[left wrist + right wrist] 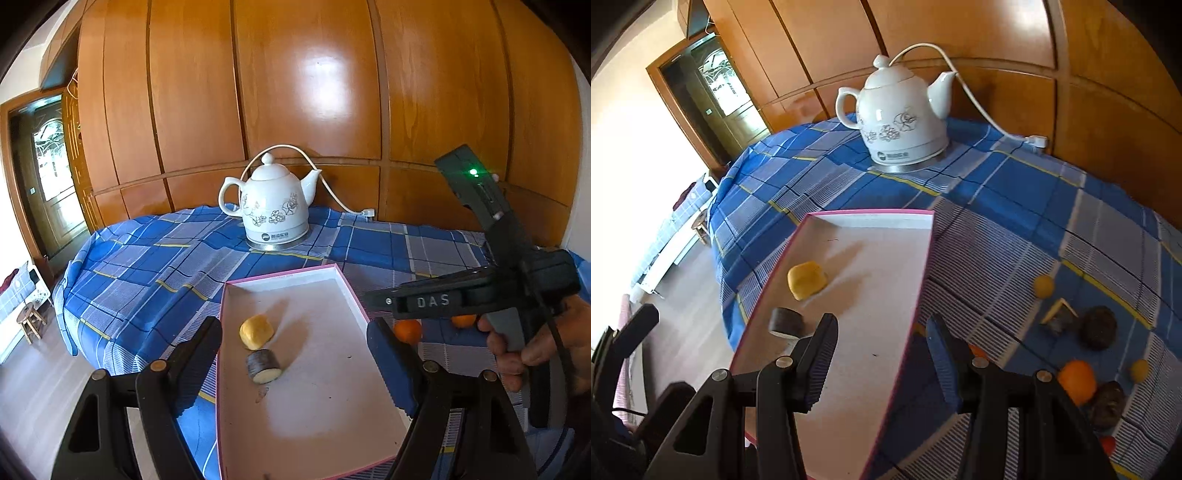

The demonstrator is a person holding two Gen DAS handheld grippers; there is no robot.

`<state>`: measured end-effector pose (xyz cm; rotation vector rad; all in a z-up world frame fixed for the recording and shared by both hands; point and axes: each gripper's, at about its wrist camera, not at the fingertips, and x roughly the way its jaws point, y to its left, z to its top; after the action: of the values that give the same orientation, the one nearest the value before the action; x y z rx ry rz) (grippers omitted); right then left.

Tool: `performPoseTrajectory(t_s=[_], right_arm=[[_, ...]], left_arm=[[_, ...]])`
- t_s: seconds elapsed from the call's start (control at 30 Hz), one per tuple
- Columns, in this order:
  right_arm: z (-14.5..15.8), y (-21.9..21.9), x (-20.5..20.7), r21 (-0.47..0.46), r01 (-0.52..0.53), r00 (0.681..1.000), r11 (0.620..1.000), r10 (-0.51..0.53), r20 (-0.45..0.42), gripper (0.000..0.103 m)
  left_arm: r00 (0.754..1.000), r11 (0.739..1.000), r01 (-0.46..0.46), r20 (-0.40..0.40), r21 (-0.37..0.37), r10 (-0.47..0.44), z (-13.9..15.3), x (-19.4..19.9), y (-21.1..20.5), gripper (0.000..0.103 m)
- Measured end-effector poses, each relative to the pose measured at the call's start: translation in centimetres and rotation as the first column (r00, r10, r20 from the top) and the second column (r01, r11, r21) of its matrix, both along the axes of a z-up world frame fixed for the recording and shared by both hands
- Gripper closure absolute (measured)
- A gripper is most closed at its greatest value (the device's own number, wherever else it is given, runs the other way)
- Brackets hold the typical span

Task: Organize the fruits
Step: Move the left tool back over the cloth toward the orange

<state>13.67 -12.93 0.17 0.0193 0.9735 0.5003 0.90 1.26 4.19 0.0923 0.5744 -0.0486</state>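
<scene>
Two pieces already in the pink-rimmed box lid (354,295): a yellow fruit chunk (256,331) and a dark-skinned cut slice (263,365), lying just beside each other near its left wall. Rest of the fruit is loose on the plaid cloth (1015,206) over the counter, right of the lid: an orange (1076,380), two small yellow fruits (1044,286), a cut wedge (1058,314), two dark round fruits (1097,326).

My right hand-held gripper (882,354) has its fingers apart with nothing between them, straddling the lid's right rim, tilted steeply down. My left hand-held gripper (295,354) is also spread wide and empty, hovering over the lid's near half, pitched moderately down. From the left view I see my right hand (546,347) wrapped on the grip, tool crossing above the lid's right edge.

Next step, as I read it: fetch another fruit from the right cluster. The orange looks the easiest target, as it's nearest and round. I'd clear the rim first so I don't snag and drag the lid, then come down over the orange with fingers either side of its widest part and close gently; it'll roll if nudged off-centre. Drop it in the lid's bare area, away from the two pieces. Left could steady the lid if it shifts.
</scene>
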Motion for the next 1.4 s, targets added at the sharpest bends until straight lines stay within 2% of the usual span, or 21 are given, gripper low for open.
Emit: performPoseTrajectory(t_s=[0.33, 0.63, 0.87, 1.13, 1.4], right_arm=[[1.1, -2.0, -2.4, -0.103, 0.018, 0.995, 0.995, -0.008, 0.095, 0.052], [0.7, -7.4, -3.4, -0.186, 0.127, 0.987, 0.974, -0.106, 0.119, 0.052], [0.7, -11.1, -4.4, -0.247, 0.184, 0.978, 0.951, -0.151, 0.146, 0.052], [0.9, -15.6, -5.0, -0.294, 0.235, 0.967, 0.927, -0.192, 0.167, 0.052], [1.3, -16.5, -5.2, -0.377, 0.273, 0.942, 0.885, -0.165, 0.294, 0.052]], left_arm=[[1.0, 1.0, 0.017, -0.021, 0.013, -0.017, -0.4, 0.0, -0.9, 0.021], [0.996, 0.998, 0.059, -0.067, 0.026, -0.057, -1.7, 0.5, -2.3, 0.021], [0.983, 0.989, 0.142, -0.124, 0.035, -0.137, -3.0, 1.4, -4.4, 0.021], [0.944, 0.948, 0.301, -0.175, 0.101, -0.281, -3.7, 4.0, -9.1, 0.021], [0.88, 0.881, 0.44, -0.279, 0.174, -0.384, -6.3, 8.3, -13.8, 0.021]])
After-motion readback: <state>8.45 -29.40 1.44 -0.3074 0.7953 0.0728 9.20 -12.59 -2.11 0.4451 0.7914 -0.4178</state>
